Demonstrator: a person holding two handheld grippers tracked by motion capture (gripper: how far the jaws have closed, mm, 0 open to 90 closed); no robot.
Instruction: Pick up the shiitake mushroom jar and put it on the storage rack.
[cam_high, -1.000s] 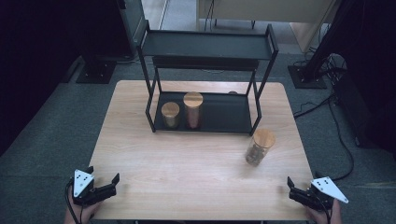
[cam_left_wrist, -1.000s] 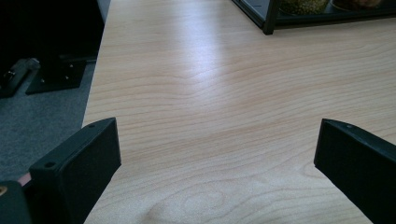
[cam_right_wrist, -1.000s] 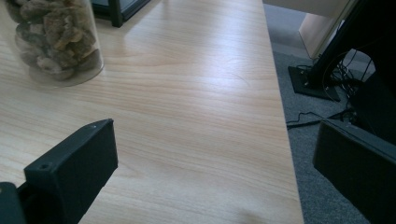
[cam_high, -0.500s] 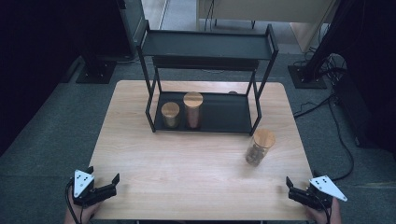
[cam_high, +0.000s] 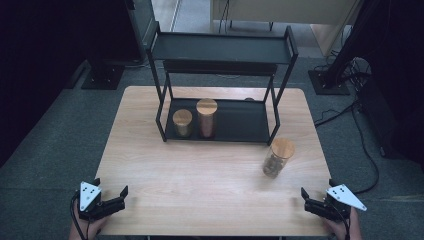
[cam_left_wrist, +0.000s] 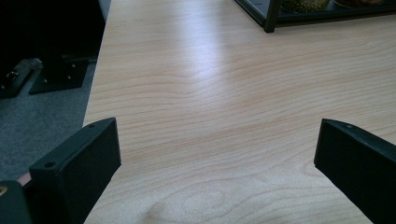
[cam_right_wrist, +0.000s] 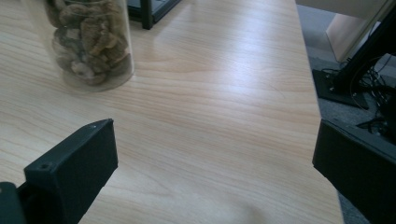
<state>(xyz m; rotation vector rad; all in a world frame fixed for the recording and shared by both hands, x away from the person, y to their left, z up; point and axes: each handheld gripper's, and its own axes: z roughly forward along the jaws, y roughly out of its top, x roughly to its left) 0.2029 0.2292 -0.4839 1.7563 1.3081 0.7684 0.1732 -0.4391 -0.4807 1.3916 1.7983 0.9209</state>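
Both grippers are wide open and hold nothing. The right gripper (cam_high: 306, 194) is near the jar (cam_high: 276, 157); the left gripper (cam_high: 121, 194) is far from it.

Left tool (cam_high: 121, 196) and right tool (cam_high: 306, 196) both gape wide, held low near the person.

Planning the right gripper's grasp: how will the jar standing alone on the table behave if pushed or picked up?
The jar is tall and narrow, so a high push probably tips it. Its clear wall looks smooth and hard, likely slippery and maybe breakable. It is mostly full of chunky pieces, so probably not very light.
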